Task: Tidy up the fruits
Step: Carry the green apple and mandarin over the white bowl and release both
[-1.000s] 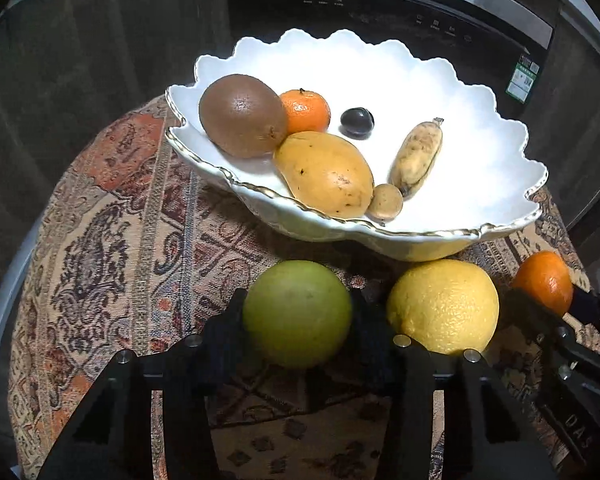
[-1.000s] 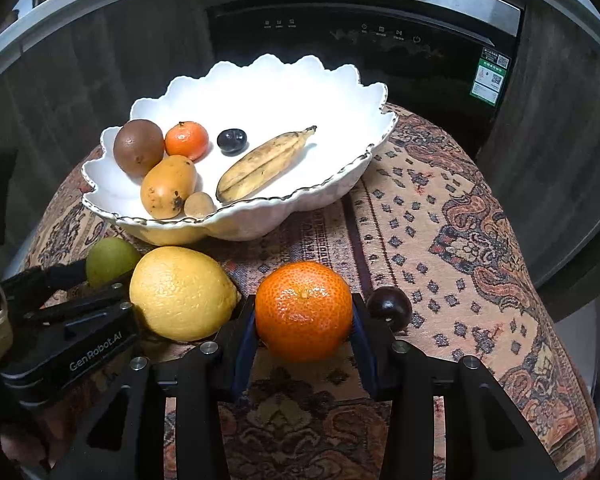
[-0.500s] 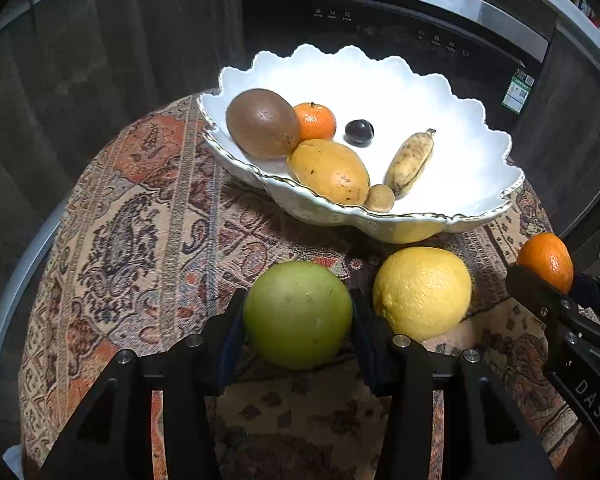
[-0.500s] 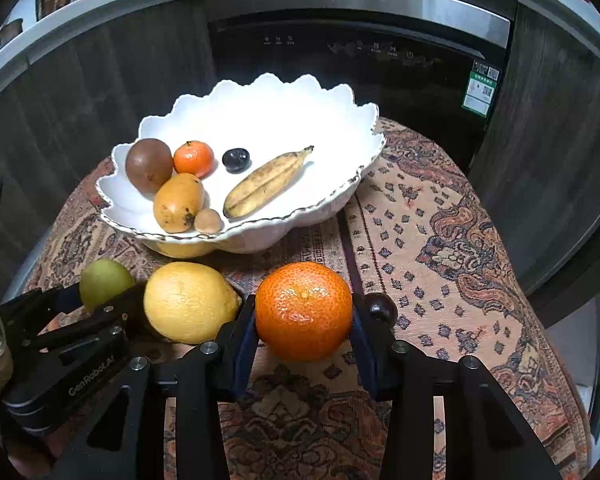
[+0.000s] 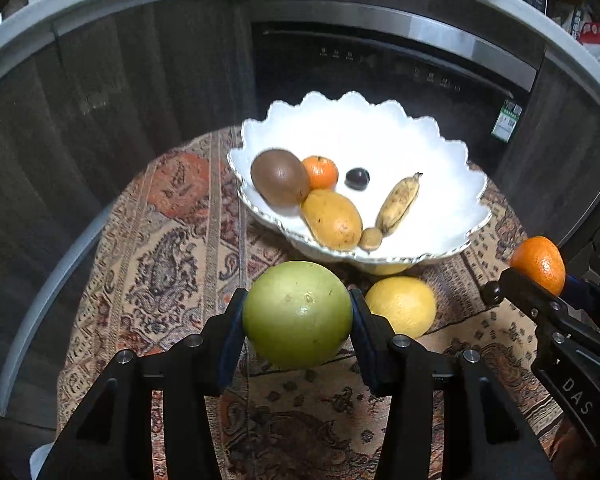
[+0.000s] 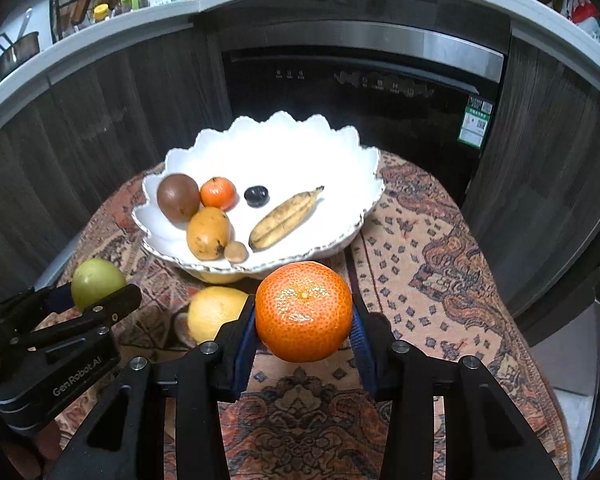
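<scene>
Both up off the cloth point(image 5: 172, 240) now: left gripper point(image 5: 298, 314) lifts green fruit point(image 5: 297, 314), right gripper point(image 6: 304, 312) lifts orange point(image 6: 304, 311); bowl point(image 6: 356, 160) sits farther off.

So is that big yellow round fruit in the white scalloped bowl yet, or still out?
Out. The big yellow round fruit lies on the patterned cloth, in front of the white scalloped bowl.

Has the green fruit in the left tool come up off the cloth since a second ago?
Yes. The green fruit has risen: the yellow citrus and bowl now sit farther below.
</scene>
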{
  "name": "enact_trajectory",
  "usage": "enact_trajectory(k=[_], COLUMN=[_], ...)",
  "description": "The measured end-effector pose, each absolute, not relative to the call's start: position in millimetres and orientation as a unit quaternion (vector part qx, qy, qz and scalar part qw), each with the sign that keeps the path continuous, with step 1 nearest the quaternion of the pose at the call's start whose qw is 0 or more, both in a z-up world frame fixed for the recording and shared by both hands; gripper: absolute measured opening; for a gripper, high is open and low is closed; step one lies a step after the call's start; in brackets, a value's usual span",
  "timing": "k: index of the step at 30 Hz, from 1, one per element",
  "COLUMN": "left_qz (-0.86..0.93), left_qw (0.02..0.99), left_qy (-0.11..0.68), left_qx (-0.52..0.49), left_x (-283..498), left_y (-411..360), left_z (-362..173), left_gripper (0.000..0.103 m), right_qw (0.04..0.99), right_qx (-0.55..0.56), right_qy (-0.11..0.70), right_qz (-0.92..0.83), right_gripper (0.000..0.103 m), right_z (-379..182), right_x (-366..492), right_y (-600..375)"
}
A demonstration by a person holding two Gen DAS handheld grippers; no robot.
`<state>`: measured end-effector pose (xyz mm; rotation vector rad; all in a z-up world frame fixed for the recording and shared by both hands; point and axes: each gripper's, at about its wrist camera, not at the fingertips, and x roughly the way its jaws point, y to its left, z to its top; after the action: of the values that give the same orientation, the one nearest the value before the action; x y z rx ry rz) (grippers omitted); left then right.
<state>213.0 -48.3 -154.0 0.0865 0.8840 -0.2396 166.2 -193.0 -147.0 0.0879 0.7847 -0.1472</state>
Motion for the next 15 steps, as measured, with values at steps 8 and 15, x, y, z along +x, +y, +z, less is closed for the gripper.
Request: enact_trajectory(k=[8, 15], left_qz=[-0.118, -0.119], left_qw=[0.906, 0.911], left_qy=[0.405, 0.393], left_qx=[0.039, 0.038], left_x=[212, 218], left_y=[-48, -51], left_z=[-128, -111], left_gripper=[0.048, 0.048], right_qw=[0.928, 0.932], right_qx=[0.043, 0.044], right_qy=[0.364, 0.353], right_qz=[-0.073, -0.072], right_gripper=[0.043, 0.043], right_z=[-125, -110], right_x=[167, 172], right_y=[-195, -199])
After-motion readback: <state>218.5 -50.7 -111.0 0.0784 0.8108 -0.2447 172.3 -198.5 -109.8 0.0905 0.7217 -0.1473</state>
